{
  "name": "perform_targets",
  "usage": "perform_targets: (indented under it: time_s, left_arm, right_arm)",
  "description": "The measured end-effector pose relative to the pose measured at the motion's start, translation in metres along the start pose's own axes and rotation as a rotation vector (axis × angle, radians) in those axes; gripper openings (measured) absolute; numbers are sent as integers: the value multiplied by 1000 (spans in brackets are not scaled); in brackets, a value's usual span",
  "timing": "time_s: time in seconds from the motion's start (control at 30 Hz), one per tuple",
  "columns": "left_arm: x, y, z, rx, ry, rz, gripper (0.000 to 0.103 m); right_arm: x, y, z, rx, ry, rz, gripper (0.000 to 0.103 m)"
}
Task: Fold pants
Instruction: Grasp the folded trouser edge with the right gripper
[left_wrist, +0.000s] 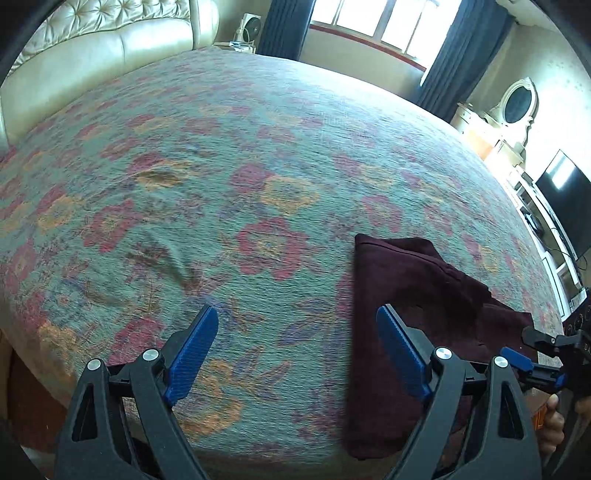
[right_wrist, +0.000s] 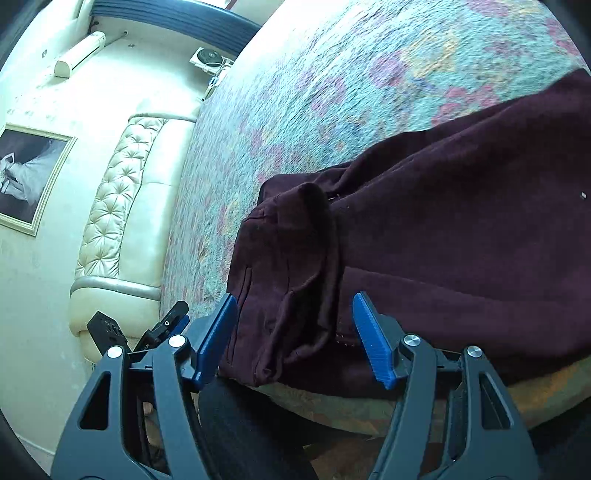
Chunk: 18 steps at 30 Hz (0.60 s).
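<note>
Dark maroon pants (left_wrist: 406, 280) lie folded near the front edge of a floral bedspread (left_wrist: 221, 184). My left gripper (left_wrist: 297, 314) hovers open over bare bedspread just left of the pants, nothing between its blue pads. In the right wrist view the pants (right_wrist: 461, 240) fill the middle and right. My right gripper (right_wrist: 295, 299) is open, and a bunched fold at the pants' near corner lies between its fingers; the pads stand apart from it. The right gripper (left_wrist: 546, 354) also shows at the far right edge of the left wrist view. The left gripper (right_wrist: 166, 325) shows at lower left of the right wrist view.
A cream tufted headboard (left_wrist: 92, 48) bounds the bed's far left side. A window with dark curtains (left_wrist: 454, 55), a mirrored dresser (left_wrist: 517, 103) and a television (left_wrist: 569, 206) stand beyond the bed. A person's hand (left_wrist: 552, 424) holds the right gripper. A framed picture (right_wrist: 29, 177) hangs on the wall.
</note>
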<state>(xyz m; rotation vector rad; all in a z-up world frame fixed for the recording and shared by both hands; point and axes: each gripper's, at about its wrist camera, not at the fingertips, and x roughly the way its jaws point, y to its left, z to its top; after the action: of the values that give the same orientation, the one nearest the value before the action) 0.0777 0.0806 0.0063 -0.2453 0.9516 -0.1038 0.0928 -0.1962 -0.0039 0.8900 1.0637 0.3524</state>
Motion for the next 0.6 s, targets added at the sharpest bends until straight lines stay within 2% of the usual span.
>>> perform_targets:
  time_s: [0.1,0.17,0.3,0.4,0.53,0.6]
  left_arm:
    - [3,5,-1,-25,22,-16,86]
    - [4,3,-1,-18,27,-20,86]
    - [6,-1,-3,-3,41,-31,86]
    - [11,2,-4,-16,59,-47,86]
    - [14,5,-4,-26,72,-51,86]
    - [14,5,-5,-29,73,-55,86]
  right_arm:
    - [20,4,16,-29,-14,-97,65]
    - [35,4,23,-27,9,-105,65]
    - [56,5,22,-25,45,-73,67]
    - [65,7,17,19,86,37,67]
    - [88,17,8,-19,174,68,67]
    - [91,23,4,-54,167,34,66]
